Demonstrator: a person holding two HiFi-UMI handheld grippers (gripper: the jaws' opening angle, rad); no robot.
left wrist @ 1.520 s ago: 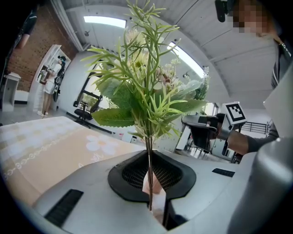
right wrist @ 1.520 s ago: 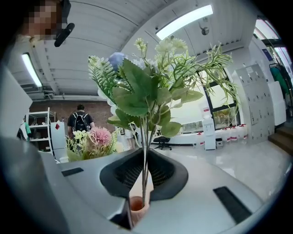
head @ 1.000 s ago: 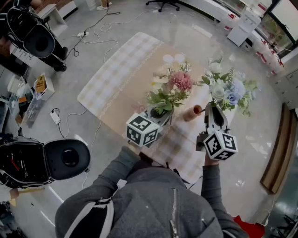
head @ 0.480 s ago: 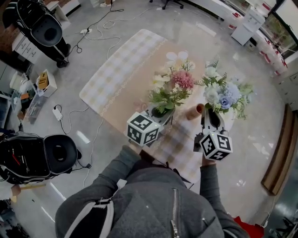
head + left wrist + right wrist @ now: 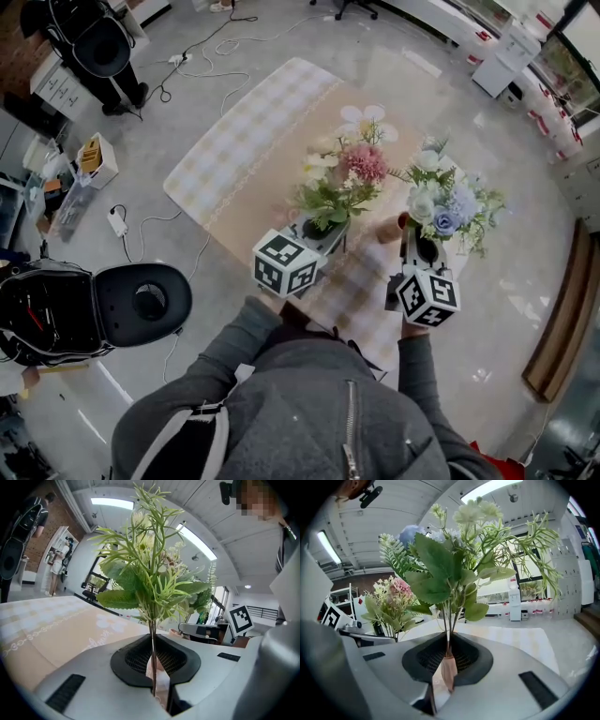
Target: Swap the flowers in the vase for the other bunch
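1. My left claw (image 5: pixel 326 234) is clenched on the thin stems of the bunch of pink and cream artificial flowers with green leaves (image 5: pixel 345 180). The bunch stands upright directly above the jaws.
2. My right claw (image 5: pixel 419 241) is clamped the same way on the stems of the bunch of pale blue and white artificial flowers with ferny greenery (image 5: pixel 445 204). Its blooms rise straight above that claw.
3. The small terracotta-coloured vase (image 5: pixel 385 230) stands on the tabletop with the beige and white checked cloth (image 5: pixel 244 141). It sits between my two claws, just beside the tips of the right one.
4. I see no stems in the vase, though leaves of the blue bunch overlap its mouth. I judge the first half done: the vase has been emptied and no bunch sits in it yet.
5. The replacement still has to go in. The blue bunch hangs nearest the vase, so I take it for the one to go in. Its stem ends must come over the mouth and down inside before my right claw lets go.
6. The pink bunch then has to be laid on the tabletop, away from the vase, and released.
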